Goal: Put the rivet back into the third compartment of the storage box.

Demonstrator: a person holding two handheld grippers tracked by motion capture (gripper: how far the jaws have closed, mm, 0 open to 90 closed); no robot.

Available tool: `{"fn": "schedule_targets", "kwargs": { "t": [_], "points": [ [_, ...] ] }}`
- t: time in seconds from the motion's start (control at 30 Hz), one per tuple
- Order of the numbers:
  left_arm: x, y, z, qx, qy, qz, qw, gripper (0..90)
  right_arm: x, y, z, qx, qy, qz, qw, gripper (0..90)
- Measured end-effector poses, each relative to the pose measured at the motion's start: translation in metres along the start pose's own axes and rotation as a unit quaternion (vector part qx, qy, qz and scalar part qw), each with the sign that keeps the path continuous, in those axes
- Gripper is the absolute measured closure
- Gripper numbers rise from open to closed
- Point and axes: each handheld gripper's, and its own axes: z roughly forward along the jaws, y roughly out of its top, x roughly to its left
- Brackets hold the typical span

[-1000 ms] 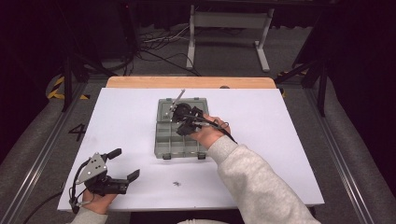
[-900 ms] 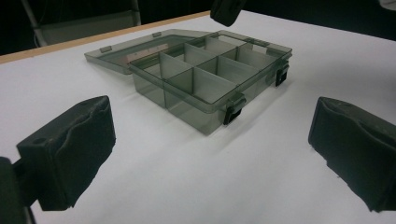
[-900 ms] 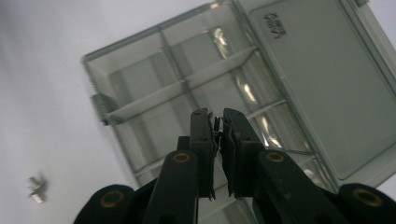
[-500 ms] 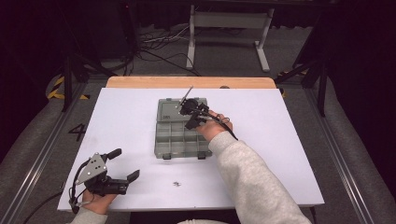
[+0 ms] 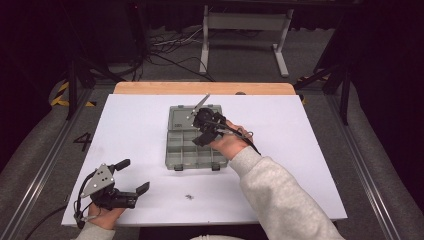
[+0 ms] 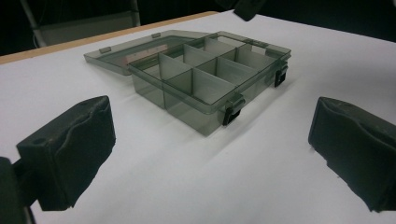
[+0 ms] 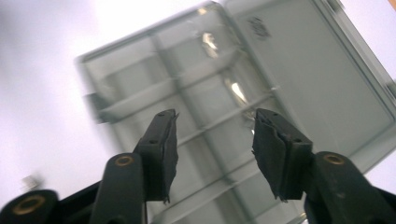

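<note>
White table (image 5: 310,150) | one compartment box (image 5: 186,145) (lid open) | two grippers: right gripper (image 5: 207,125) fingers just opening, empty; left gripper (image 5: 131,177) wide, empty

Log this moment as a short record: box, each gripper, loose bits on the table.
box: grey compartment box, lid open and laid flat behind it, compartments look empty
right gripper: right gripper above the box, jaws just opened, nothing between them
left gripper: left gripper near the table's near-left corner, open, empty
loose bits: small dark item in front of the box
</note>
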Motion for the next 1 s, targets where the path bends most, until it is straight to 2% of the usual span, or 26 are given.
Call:
{"fn": "schedule_targets", "kwargs": {
  "t": [0.07,0.1,0.17,0.2,0.23,0.33,0.43,0.77,1.0],
  "points": [
    [0.0,0.0,0.001,0.0,-0.001,0.001,1.0,1.3,0.014,0.0,-0.007,-0.001,0.006,-0.015,0.9999,46.3],
    [0.0,0.0,0.001,0.0,-0.001,0.001,1.0,1.3,0.014,0.0,-0.007,-0.001,0.006,-0.015,0.9999,46.3],
    [-0.001,0.001,0.0,0.002,-0.001,0.0,1.0,1.3,0.038,-0.001,-0.016,-0.007,0.021,-0.048,0.9986,46.1],
    [-0.001,0.001,0.001,0.003,-0.001,0.0,1.0,1.3,0.044,-0.002,-0.016,-0.007,0.026,-0.055,0.9981,46.2],
    [-0.001,0.0,0.001,0.003,-0.001,0.001,1.0,1.3,0.044,-0.002,-0.016,-0.007,0.026,-0.055,0.9981,46.2],
    [-0.001,0.0,0.0,0.003,-0.001,0.0,1.0,1.3,0.066,-0.007,-0.011,0.007,0.046,-0.081,0.9956,46.2],
    [0.0,0.0,0.0,0.003,0.0,0.001,1.0,1.3,0.083,-0.012,0.001,0.026,0.066,-0.092,0.9933,46.0],
    [0.0,0.0,0.0,0.001,-0.002,-0.001,1.0,1.2,0.107,-0.023,0.035,0.065,0.092,-0.115,0.987,44.6],
    [-0.001,0.0,0.0,0.002,-0.002,-0.002,1.0,1.2,0.112,-0.029,0.053,0.086,0.096,-0.121,0.9843,52.6]
  ]
}}
